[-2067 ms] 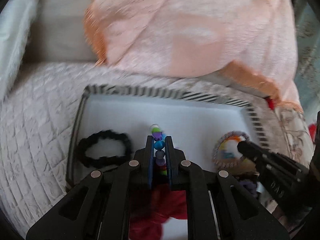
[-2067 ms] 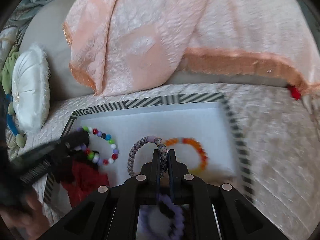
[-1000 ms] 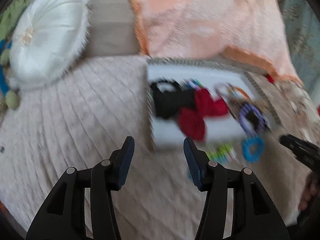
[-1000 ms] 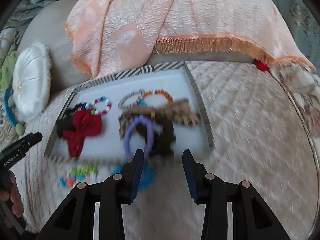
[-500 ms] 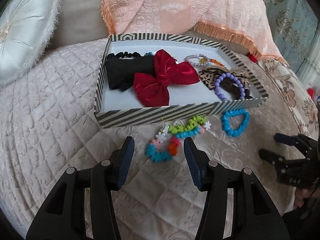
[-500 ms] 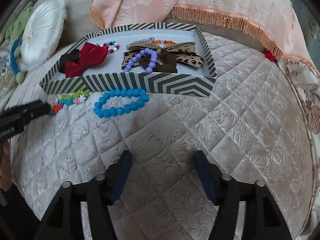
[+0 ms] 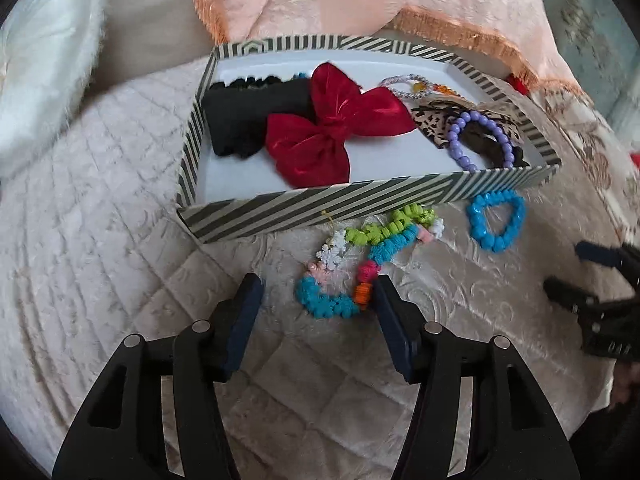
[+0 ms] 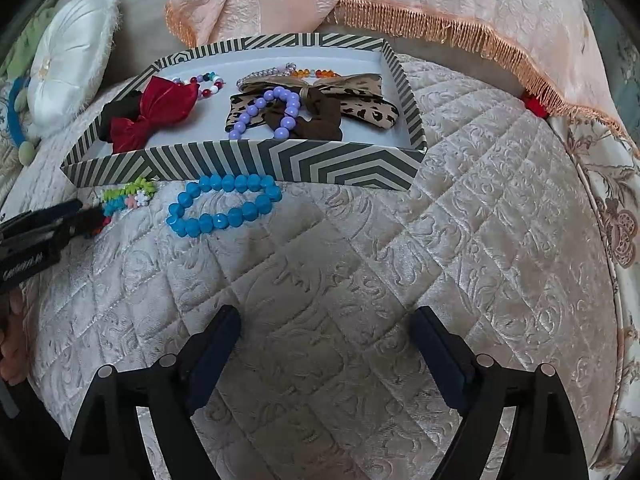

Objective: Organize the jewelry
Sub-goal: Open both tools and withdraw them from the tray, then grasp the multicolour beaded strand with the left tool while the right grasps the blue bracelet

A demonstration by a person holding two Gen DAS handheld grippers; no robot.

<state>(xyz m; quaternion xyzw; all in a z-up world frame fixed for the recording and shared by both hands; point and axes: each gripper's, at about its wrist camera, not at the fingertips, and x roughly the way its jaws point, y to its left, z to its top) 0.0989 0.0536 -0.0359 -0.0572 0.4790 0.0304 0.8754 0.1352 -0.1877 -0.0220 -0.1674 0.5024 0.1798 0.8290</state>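
Box (image 8: 248,158), striped, on the quilted bed (image 8: 360,260) holds a red bow (image 7: 332,128), purple bead bracelet (image 8: 268,110) and leopard bow (image 8: 360,100). Blue bracelet (image 8: 224,204) and multicoloured bracelet (image 7: 360,256) lie outside. Both left gripper (image 7: 316,296) and right gripper (image 8: 324,332) have jaws apart, empty. Only the right view shows a mixed-bead bracelet (image 8: 204,80).

Left gripper (image 7: 316,292) now nearer the multicolored bracelet (image 7: 360,260).

Striped box (image 8: 280,160); blue bracelet (image 8: 224,204)
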